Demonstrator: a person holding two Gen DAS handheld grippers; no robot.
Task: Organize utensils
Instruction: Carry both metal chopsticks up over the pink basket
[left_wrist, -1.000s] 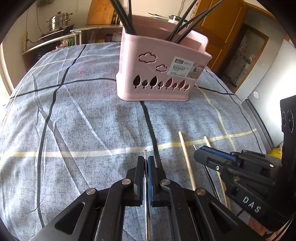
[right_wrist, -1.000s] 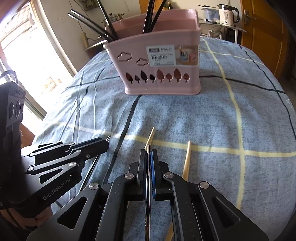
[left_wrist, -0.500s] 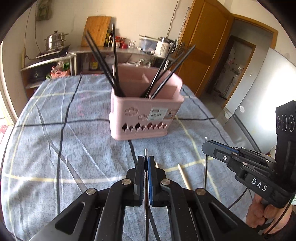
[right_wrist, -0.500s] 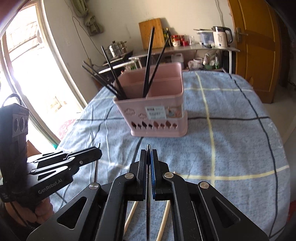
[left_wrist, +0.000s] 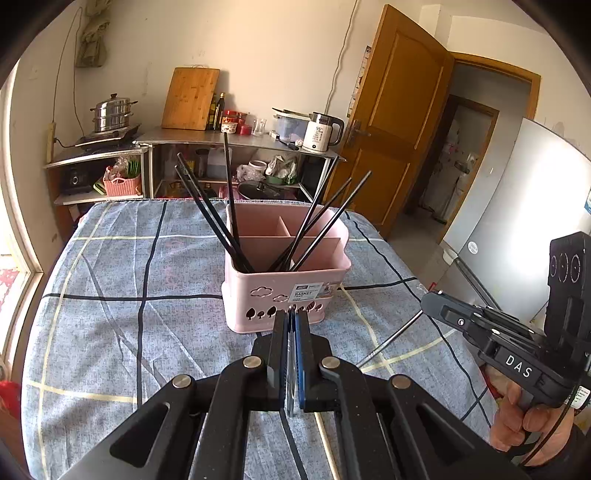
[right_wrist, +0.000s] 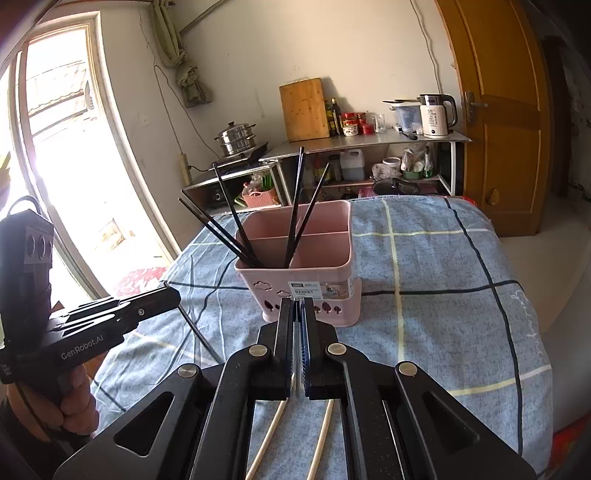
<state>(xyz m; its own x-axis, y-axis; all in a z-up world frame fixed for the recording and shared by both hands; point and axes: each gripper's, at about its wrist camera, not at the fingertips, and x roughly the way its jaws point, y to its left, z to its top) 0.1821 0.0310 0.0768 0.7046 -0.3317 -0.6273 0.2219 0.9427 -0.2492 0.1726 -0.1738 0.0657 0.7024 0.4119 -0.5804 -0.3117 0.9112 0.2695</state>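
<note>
Two grippers, left (left_wrist: 291, 314) and right (right_wrist: 297, 306), each clenched on a thin metal chopstick (left_wrist: 391, 341) above blue checked tablecloth (right_wrist: 424, 266); pink plastic basket (right_wrist: 306, 273) ahead, steel kitchen shelf (right_wrist: 369, 142) behind.

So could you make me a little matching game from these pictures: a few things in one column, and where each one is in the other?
Things:
1. black chopsticks
2. pale wooden chopsticks
3. metal chopstick
4. kettle

Places:
A. on the shelf by the wall
B. clamped in the right hand-held gripper
C. standing in the pink basket
D. lying on the tablecloth

Pairs: 1-C, 2-D, 3-B, 4-A
</note>
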